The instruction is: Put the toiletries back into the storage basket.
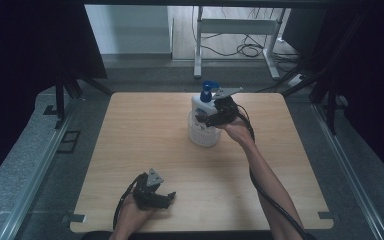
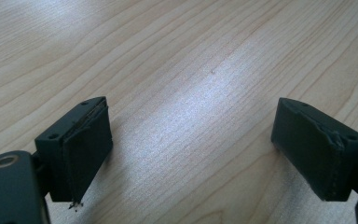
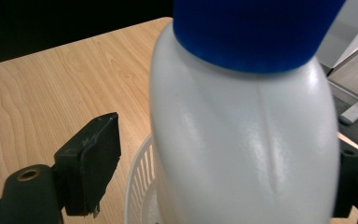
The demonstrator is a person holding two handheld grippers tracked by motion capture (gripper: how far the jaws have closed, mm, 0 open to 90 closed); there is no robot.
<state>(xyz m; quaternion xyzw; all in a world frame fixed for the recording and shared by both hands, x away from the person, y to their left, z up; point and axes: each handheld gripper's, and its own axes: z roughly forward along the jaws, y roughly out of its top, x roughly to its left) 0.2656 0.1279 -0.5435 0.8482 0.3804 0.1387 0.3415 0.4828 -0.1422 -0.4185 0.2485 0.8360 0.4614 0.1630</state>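
Nothing crowds the pale wooden table (image 1: 145, 150). My left claw (image 2: 191, 140) rests near its front edge, jaws wide, empty. The white plastic pump bottle with a blue top (image 3: 242, 130) stands in a white slotted basket (image 3: 142, 186) near the far edge. My right claw (image 1: 206, 118) straddles it, left pad clear.

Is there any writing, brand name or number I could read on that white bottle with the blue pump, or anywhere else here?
None can be read.
White plastic pump bottle with blue top: dark marks on its front in the high view, too small and blurred to read.
Its side in the right gripper view: plain white, no print.
Light wooden table: no writing.
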